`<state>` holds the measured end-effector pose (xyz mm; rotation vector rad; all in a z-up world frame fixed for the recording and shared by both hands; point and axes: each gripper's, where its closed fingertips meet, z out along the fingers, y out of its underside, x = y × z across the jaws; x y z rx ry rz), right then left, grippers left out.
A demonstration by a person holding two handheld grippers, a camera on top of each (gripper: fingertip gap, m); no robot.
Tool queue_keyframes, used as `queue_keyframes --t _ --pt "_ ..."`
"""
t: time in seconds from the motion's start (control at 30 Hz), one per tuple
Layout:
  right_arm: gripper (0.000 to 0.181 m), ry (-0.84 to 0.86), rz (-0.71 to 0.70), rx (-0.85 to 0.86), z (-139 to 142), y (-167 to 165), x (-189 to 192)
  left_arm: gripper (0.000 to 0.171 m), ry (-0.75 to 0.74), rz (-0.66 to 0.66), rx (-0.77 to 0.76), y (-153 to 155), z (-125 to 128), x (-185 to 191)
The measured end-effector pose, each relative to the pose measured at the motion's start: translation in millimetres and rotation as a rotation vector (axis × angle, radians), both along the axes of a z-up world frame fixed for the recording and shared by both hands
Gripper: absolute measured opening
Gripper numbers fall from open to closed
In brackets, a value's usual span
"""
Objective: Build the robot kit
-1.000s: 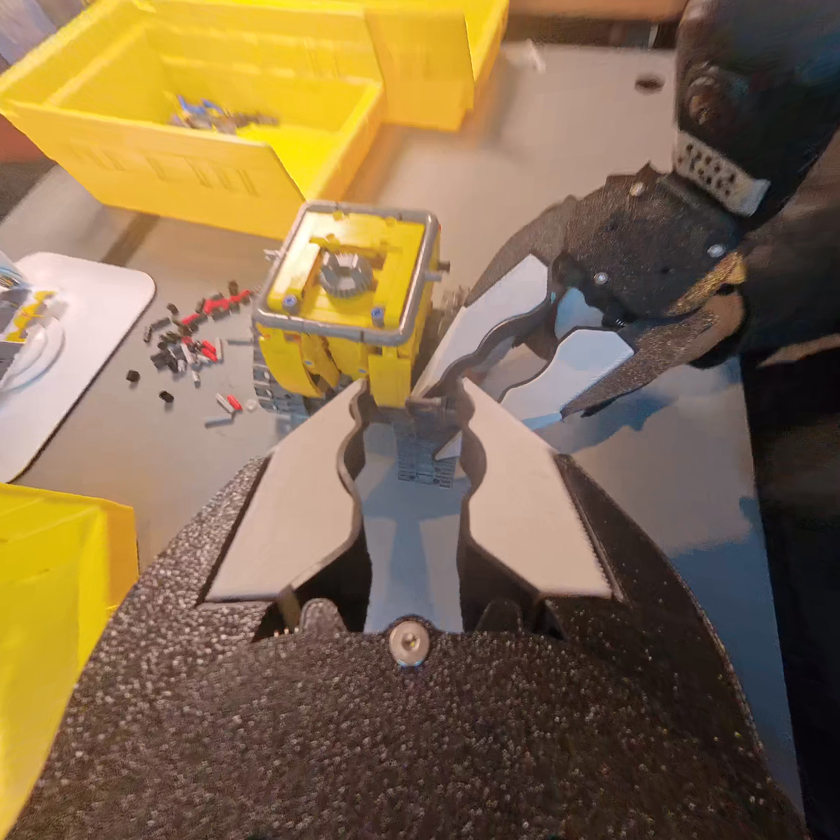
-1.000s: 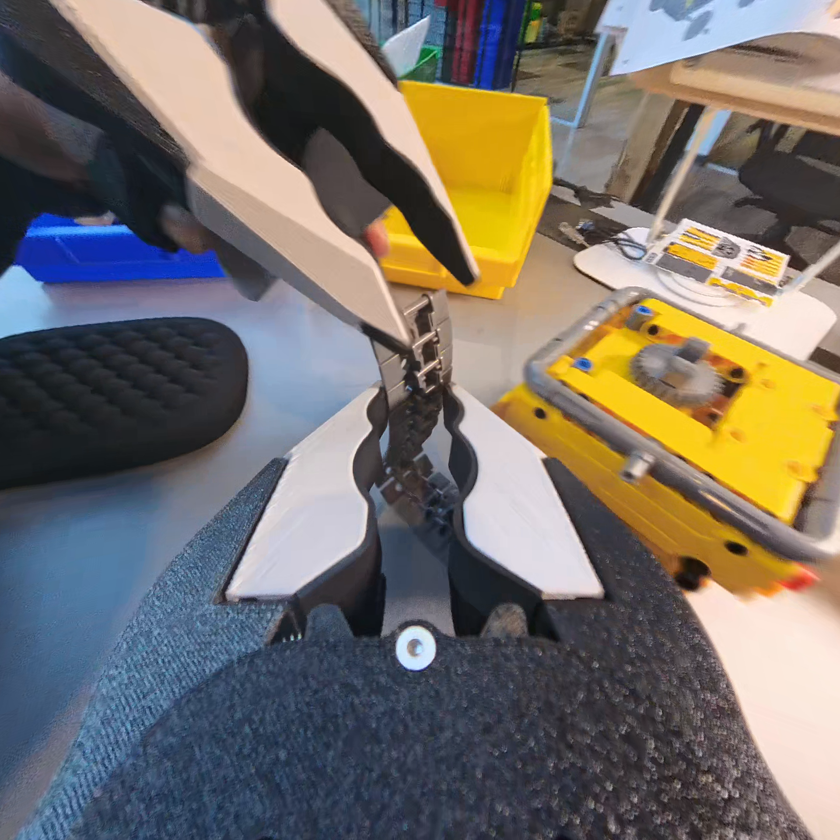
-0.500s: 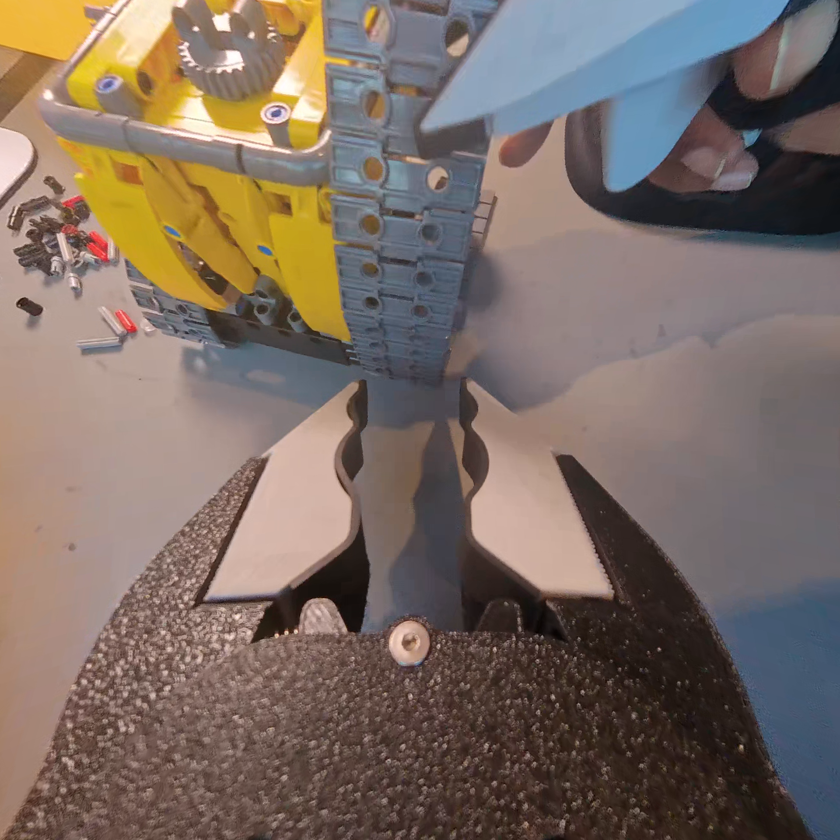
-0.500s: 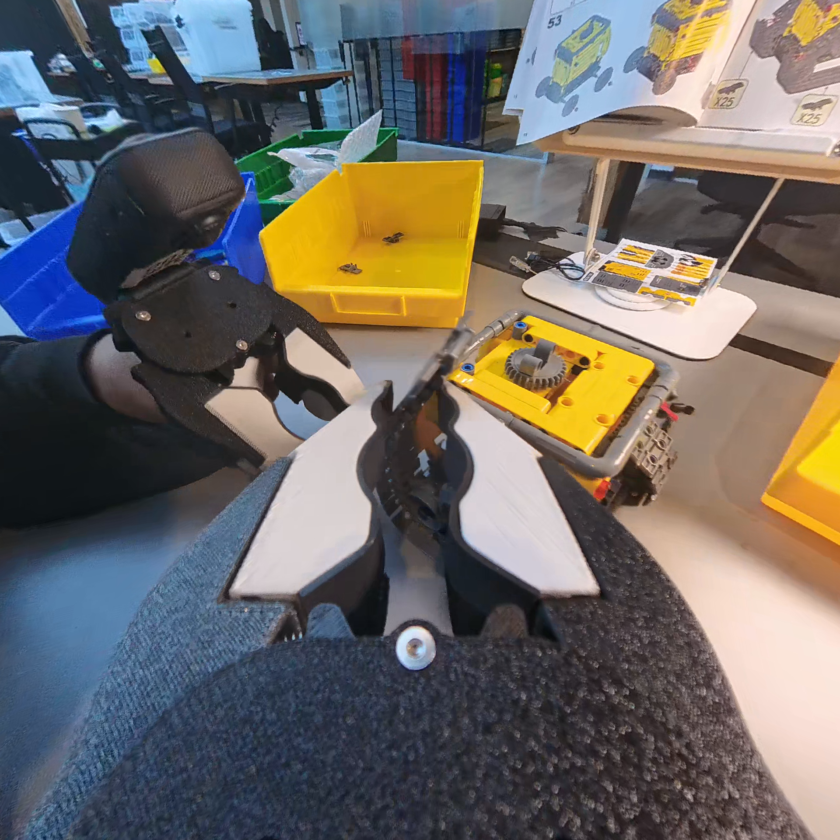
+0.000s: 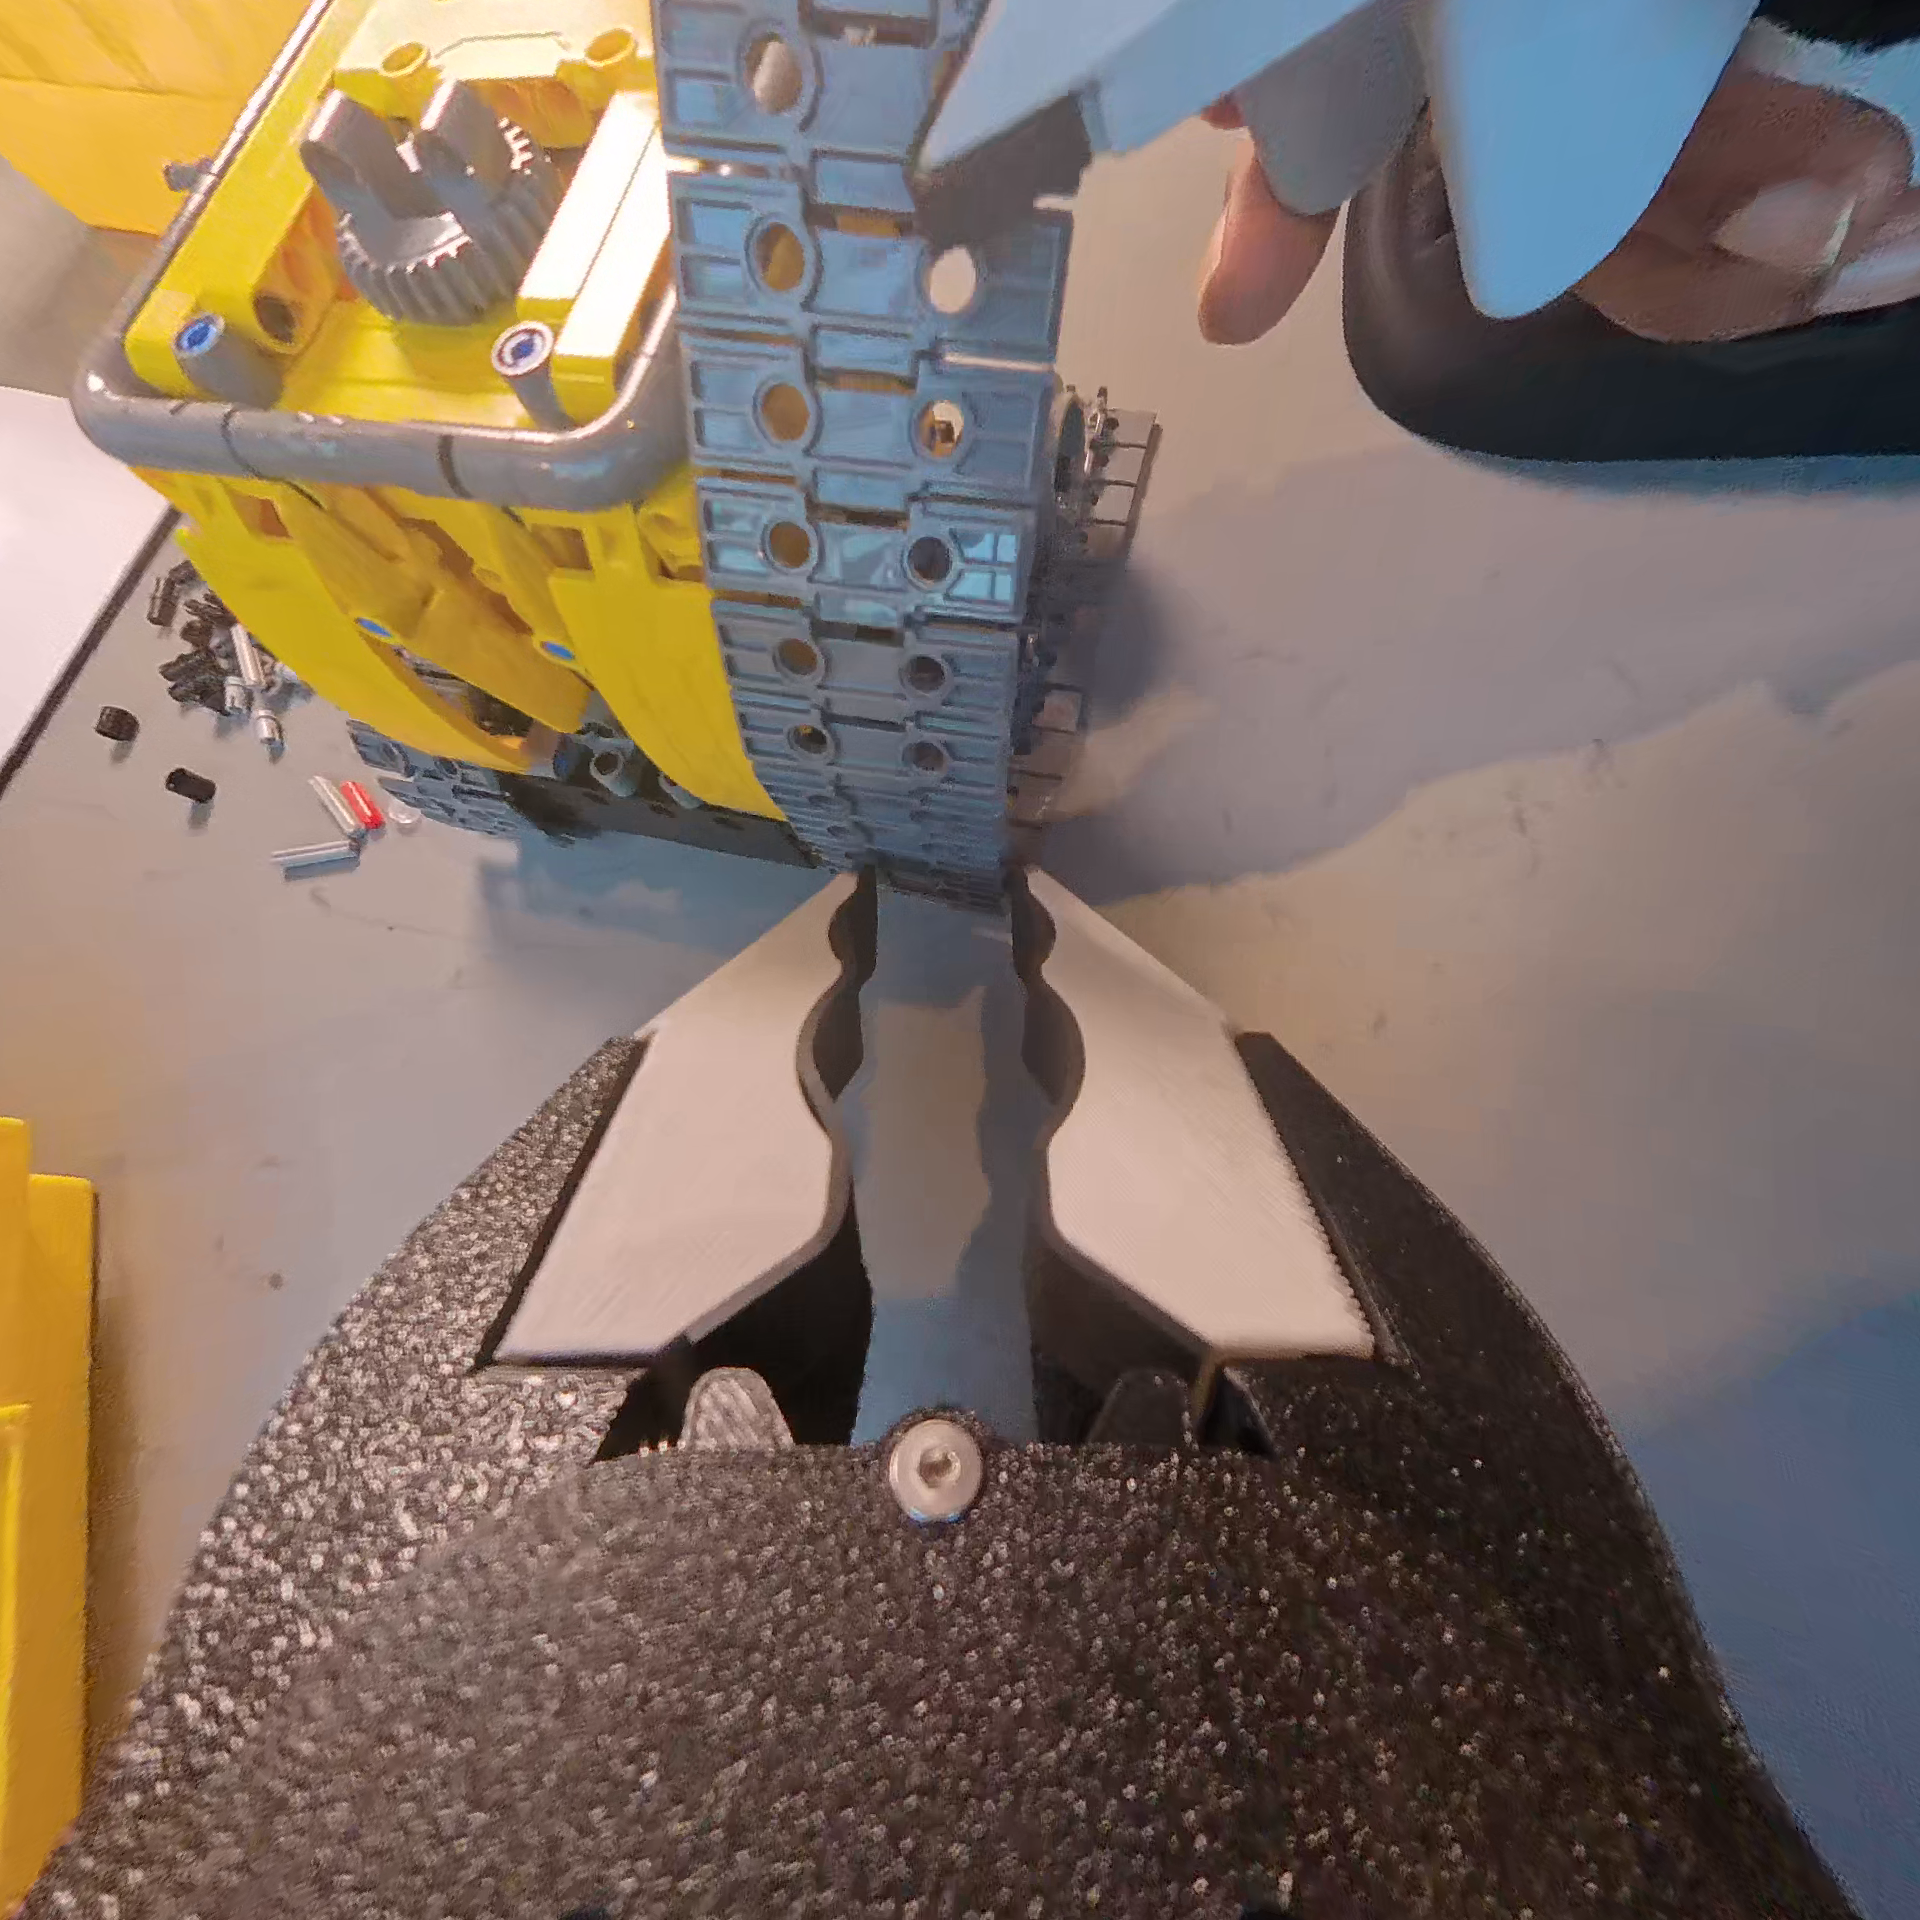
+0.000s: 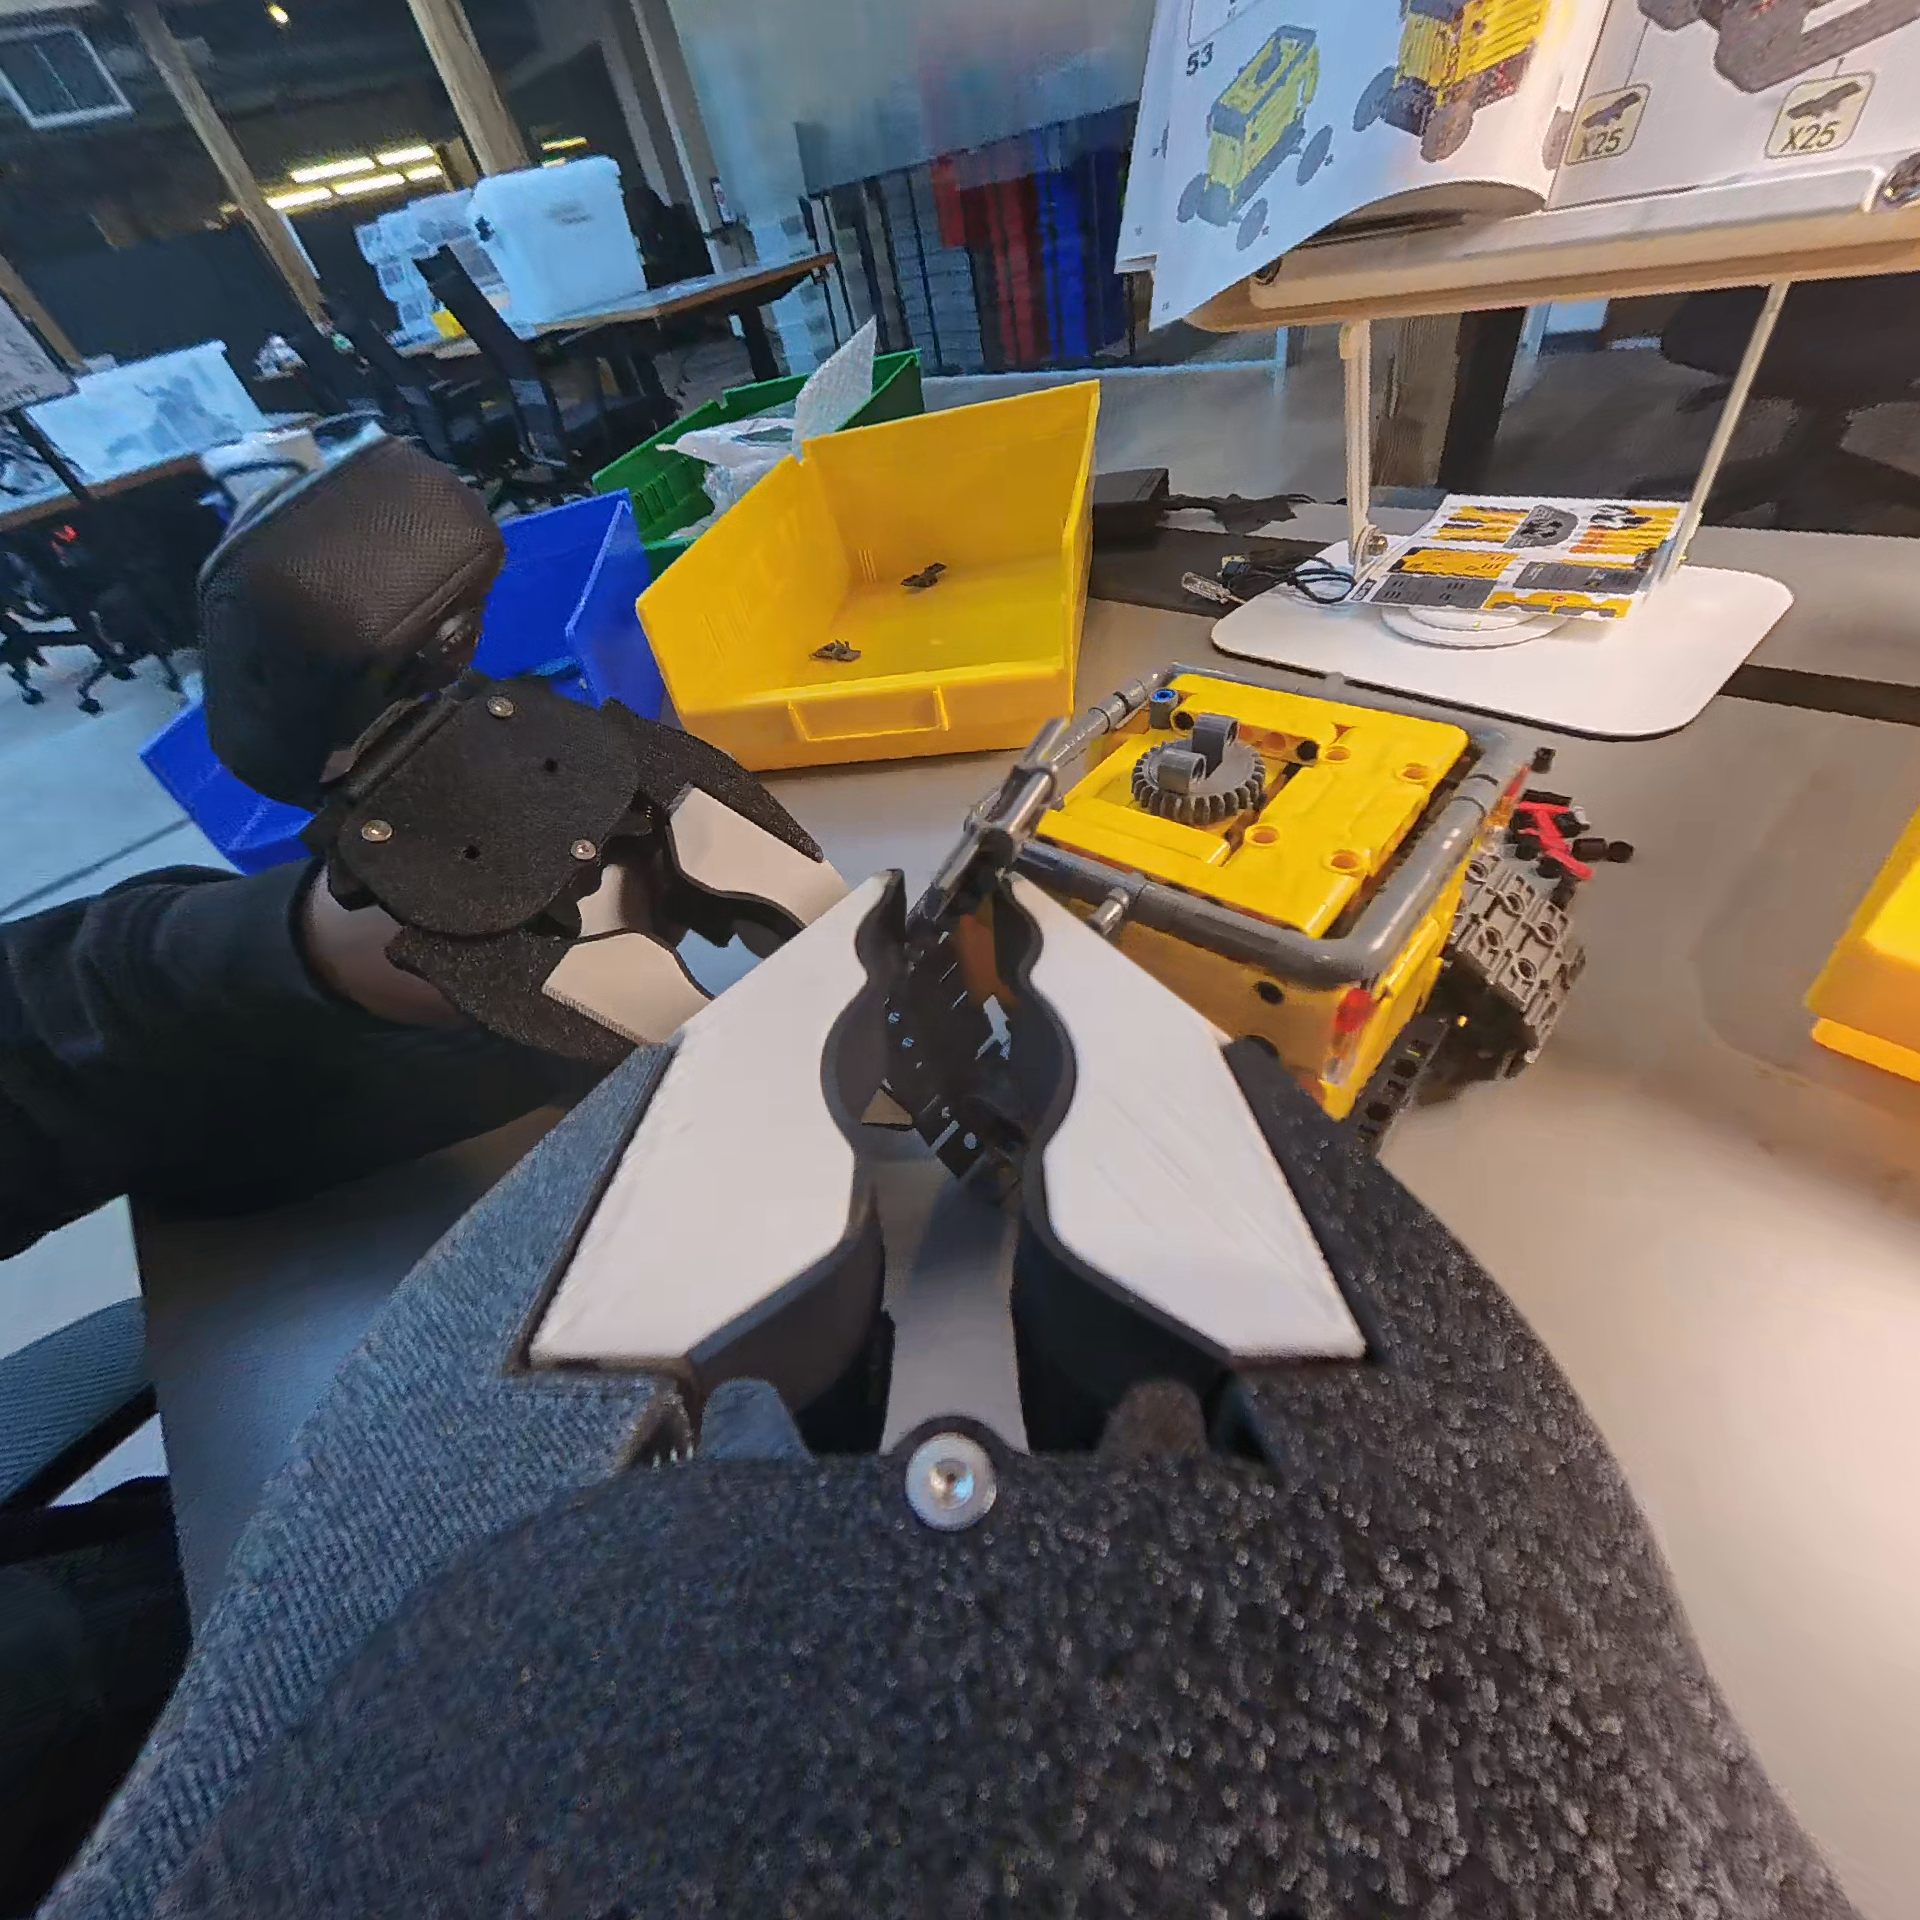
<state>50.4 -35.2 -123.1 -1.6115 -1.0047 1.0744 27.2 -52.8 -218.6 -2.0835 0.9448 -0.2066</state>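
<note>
A yellow brick-built vehicle body (image 5: 416, 343) with a grey rail and a grey gear on top stands on the grey table; it also shows in the right wrist view (image 6: 1299, 810). A grey linked track strip (image 5: 862, 499) runs up its near side. My left gripper (image 5: 940, 894) sits low on the table, its tips pinching the strip's lower end. My right gripper (image 6: 956, 904) is shut on the strip's upper part (image 6: 961, 997), seen edge-on. Its finger (image 5: 1091, 62) shows at the top of the left wrist view. The left gripper (image 6: 675, 914) shows beside it.
Small loose black, red and grey pins (image 5: 229, 686) lie left of the model. A yellow bin (image 6: 883, 623), a blue bin (image 6: 561, 592) and a green bin (image 6: 790, 416) stand behind. A white stand base (image 6: 1662, 675) holds a sticker sheet under an open booklet (image 6: 1455, 104). A black pad (image 5: 1610, 395) lies right. One gripper's finger ends stand about 10 cm off the other's.
A second ago both grippers held the strip stretched in mid-air beside the model. It now stands against the model's side, with the left gripper down at its lower end.
</note>
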Motion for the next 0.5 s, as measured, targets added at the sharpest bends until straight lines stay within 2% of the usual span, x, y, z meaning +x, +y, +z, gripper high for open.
queue_keyframes --t 0.33,0.5 --pt "0.012 0.170 0.004 -0.309 -12.5 -0.4 24.8 0.026 0.025 -0.003 0.062 -3.0 2.3 4.5" --pt "0.011 0.163 -0.040 -0.347 -21.8 10.4 36.4 0.026 0.037 -0.003 0.076 -2.2 2.9 5.5"
